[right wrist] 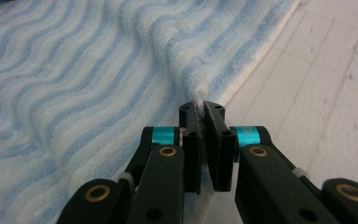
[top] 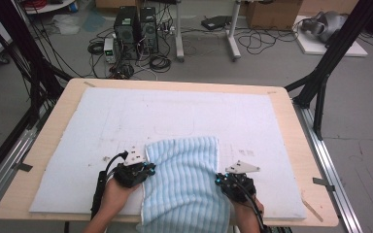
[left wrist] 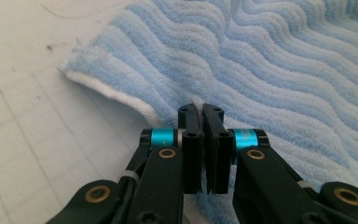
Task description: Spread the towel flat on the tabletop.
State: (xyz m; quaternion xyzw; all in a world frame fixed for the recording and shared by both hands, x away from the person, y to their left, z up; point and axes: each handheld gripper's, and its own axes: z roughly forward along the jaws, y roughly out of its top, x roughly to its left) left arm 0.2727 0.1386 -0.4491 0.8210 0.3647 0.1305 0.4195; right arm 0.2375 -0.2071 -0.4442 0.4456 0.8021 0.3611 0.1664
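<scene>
Apparently both tongs (left wrist: 201, 108) (right wrist: 201, 106) pinch the towel's (top: 184, 179) side edges.

A soft blue towel (top: 182, 182) with wavy white stripes lies spread out on the white mat (top: 102, 121), at the near edge of the mat. Its near end hangs over that edge. The towel is fluffy and a bit wrinkled. Its left edge is pinched and lifted a little off the mat, and its right edge is pinched too.
</scene>
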